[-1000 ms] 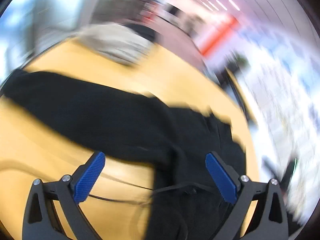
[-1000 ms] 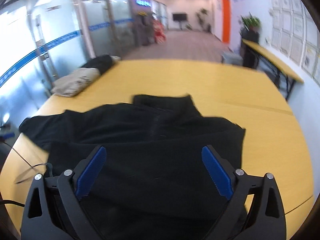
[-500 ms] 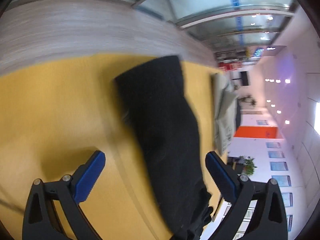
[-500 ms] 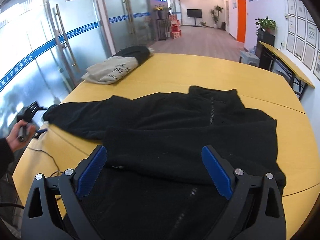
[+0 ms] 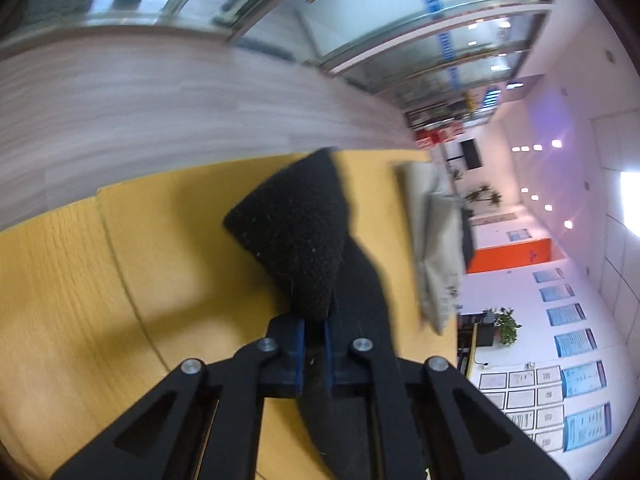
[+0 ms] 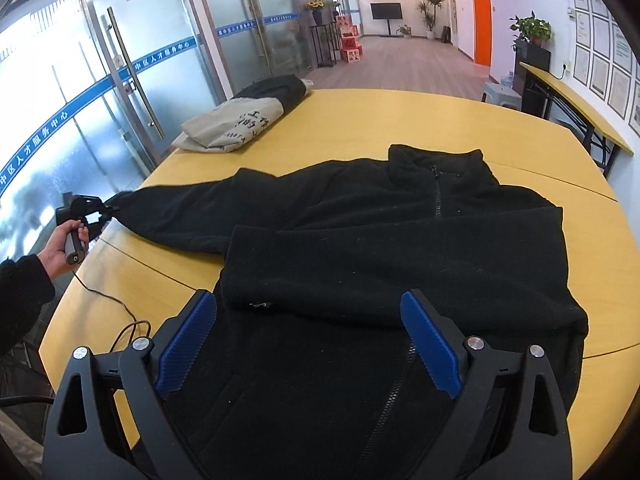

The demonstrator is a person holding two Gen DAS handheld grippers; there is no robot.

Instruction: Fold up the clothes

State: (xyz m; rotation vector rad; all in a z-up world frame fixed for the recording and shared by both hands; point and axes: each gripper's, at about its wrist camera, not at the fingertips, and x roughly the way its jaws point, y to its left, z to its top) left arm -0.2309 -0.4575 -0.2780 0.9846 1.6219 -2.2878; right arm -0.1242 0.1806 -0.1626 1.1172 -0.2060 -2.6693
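Your right gripper hangs with its jaws spread wide and nothing between them, right over the hem of the black fleece jacket, which lies zip-up on the yellow table. Just ahead of those jaws one sleeve already lies folded across the chest — that fold looks done. Out to the left, your left gripper has its jaws pinched on the cuff of the other sleeve, stretched out straight to the table edge. That sleeve still needs bringing in, then the body fold. Far beyond sits a folded beige garment — well apart
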